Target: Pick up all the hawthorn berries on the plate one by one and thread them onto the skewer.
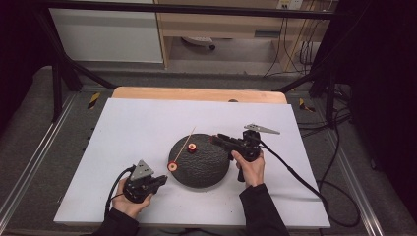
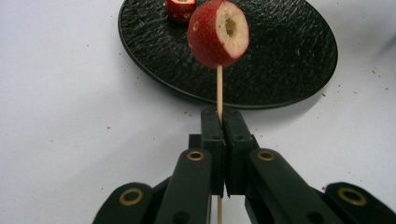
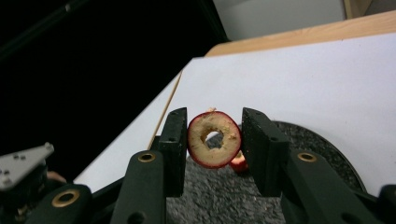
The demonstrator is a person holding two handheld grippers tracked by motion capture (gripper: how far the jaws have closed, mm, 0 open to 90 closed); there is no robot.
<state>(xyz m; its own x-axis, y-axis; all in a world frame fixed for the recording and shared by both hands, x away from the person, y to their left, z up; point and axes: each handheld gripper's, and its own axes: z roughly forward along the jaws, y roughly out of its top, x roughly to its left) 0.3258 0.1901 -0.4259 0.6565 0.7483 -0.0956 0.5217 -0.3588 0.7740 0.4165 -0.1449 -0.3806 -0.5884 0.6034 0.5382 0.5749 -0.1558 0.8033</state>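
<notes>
A black plate (image 1: 206,169) lies mid-table. My left gripper (image 1: 163,180) (image 2: 223,119) is shut on a thin wooden skewer (image 2: 219,88) that slants up over the plate's left side. A red cored fruit piece (image 1: 172,166) (image 2: 218,35) is threaded on it. Another red piece (image 1: 192,147) (image 2: 180,7) rests on the plate. My right gripper (image 1: 216,139) (image 3: 214,140) hovers over the plate's far right part, pointing left. It is shut on a cored fruit ring (image 3: 214,139), red-skinned with pale flesh, whose hole faces the camera.
White sheet (image 1: 147,123) covers the table, with a wooden edge (image 1: 196,93) at the back. Cables (image 1: 300,177) trail from both grippers. Dark frame bars (image 1: 64,64) stand beyond the table's far corners.
</notes>
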